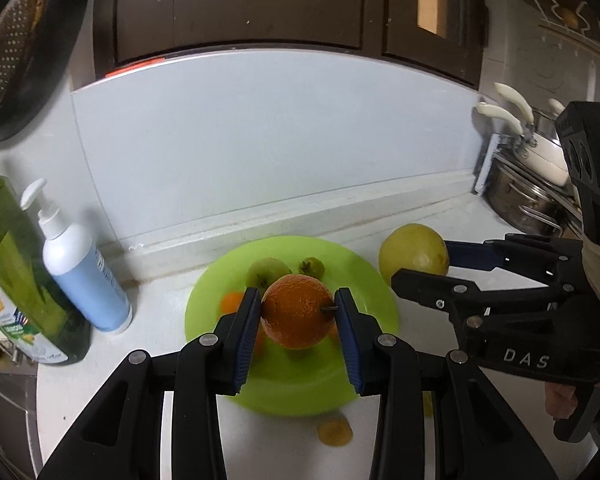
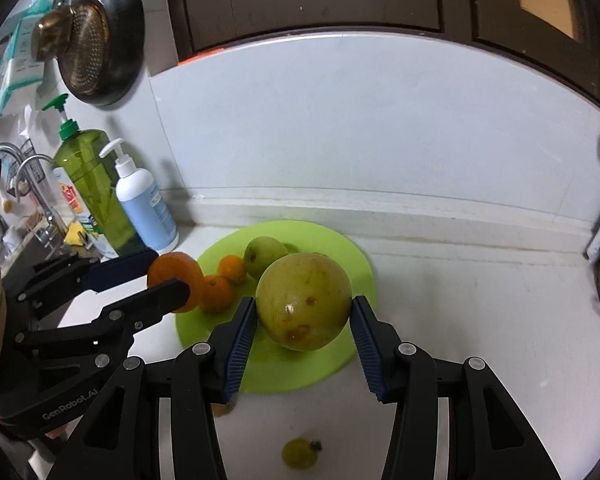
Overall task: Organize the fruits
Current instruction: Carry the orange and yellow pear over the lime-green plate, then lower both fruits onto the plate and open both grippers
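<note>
We hold one bumpy round orange [image 1: 297, 311] tight in our left gripper [image 1: 298, 312] and one smooth yellow-green fruit [image 2: 303, 301] tight in our right gripper [image 2: 304, 312], both above a flat green plate [image 2: 356, 272] with three small fruits, two bottles standing beyond to the left.

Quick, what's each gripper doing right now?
Left gripper: shut on the orange.
Right gripper: shut on the big yellow-green fruit.

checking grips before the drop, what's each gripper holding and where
Left gripper clamps the orange across its sides; right gripper clamps the yellow-green fruit across its sides.
</note>
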`<state>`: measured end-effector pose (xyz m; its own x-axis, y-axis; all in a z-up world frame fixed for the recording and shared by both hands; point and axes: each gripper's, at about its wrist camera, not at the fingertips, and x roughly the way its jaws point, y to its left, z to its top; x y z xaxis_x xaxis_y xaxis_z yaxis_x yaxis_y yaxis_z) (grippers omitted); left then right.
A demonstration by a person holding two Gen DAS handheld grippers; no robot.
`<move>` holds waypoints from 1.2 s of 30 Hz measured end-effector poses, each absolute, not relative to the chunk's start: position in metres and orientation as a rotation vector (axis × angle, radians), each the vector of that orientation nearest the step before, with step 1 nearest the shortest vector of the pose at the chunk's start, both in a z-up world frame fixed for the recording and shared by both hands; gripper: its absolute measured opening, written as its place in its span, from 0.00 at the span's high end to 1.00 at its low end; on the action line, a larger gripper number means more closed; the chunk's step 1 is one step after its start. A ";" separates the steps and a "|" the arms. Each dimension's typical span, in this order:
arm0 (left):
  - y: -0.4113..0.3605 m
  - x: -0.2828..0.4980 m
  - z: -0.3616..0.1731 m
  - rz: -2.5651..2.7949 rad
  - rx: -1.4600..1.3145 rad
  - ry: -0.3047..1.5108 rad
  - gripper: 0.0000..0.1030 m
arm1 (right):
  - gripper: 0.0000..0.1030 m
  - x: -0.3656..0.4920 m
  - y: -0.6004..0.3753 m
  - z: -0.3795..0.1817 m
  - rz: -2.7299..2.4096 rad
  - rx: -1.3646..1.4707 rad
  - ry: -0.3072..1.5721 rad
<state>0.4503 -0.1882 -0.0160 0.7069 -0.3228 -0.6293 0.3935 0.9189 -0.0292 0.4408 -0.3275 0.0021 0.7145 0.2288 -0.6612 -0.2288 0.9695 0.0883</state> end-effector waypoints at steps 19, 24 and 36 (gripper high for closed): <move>-0.199 0.513 -0.061 -0.392 0.087 0.808 0.64 | 0.53 0.517 -0.330 -0.046 0.268 -0.007 0.869; -0.203 0.518 -0.068 -0.398 0.091 0.827 0.64 | 0.53 0.525 -0.330 -0.052 0.273 -0.012 0.882; -0.204 0.519 -0.070 -0.406 0.097 0.832 0.63 | 0.53 0.530 -0.326 -0.061 0.280 -0.011 0.907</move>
<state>0.5194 -0.2037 -0.0698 0.6012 -0.3120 -0.7357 0.3874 0.9190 -0.0731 0.5301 -0.3262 -0.0615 0.5822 0.2355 -0.7782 -0.2445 0.9635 0.1087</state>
